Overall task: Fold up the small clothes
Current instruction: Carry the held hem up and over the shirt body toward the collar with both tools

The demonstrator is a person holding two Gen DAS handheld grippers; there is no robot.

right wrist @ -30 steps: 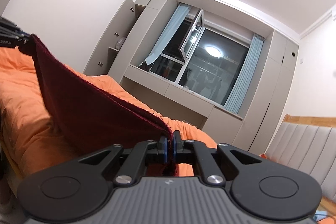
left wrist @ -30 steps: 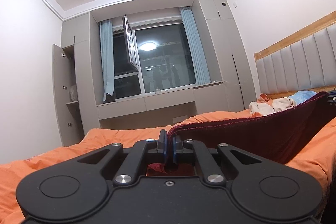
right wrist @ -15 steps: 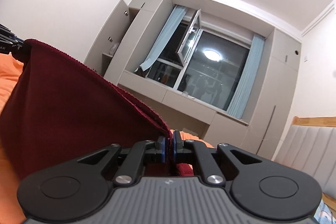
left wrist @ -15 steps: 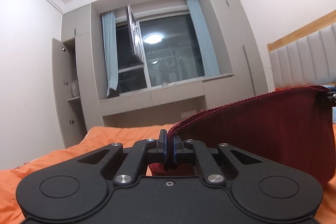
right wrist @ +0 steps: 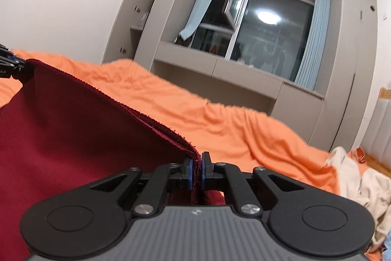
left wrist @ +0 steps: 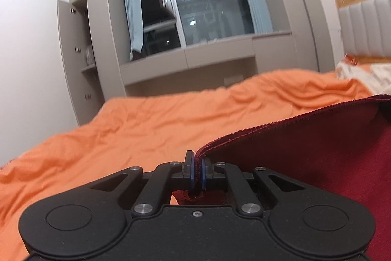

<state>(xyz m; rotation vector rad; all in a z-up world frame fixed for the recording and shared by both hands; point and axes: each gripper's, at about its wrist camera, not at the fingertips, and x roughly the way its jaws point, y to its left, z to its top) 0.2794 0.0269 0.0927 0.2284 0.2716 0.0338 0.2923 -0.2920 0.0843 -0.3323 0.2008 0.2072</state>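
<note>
A dark red garment (left wrist: 317, 151) is stretched between my two grippers above the orange bedspread (left wrist: 158, 119). My left gripper (left wrist: 197, 171) is shut on one corner of its ribbed hem. In the right wrist view the same dark red garment (right wrist: 73, 119) spreads to the left, and my right gripper (right wrist: 196, 171) is shut on the opposite corner. The left gripper (right wrist: 9, 65) shows at the far left edge of that view, holding the other end. The cloth hangs below the taut hem; its lower part is hidden behind the gripper bodies.
The orange bedspread (right wrist: 232, 119) covers the bed ahead. A heap of cream and white clothes (right wrist: 361, 185) lies at the right by the padded headboard (left wrist: 366, 26). Grey wardrobes (left wrist: 80, 45) and a dark window (left wrist: 212, 6) stand beyond the bed.
Both grippers have tilted downward, bringing the bed surface into view. The garment stays held taut between them and has come lower toward the bedspread.
</note>
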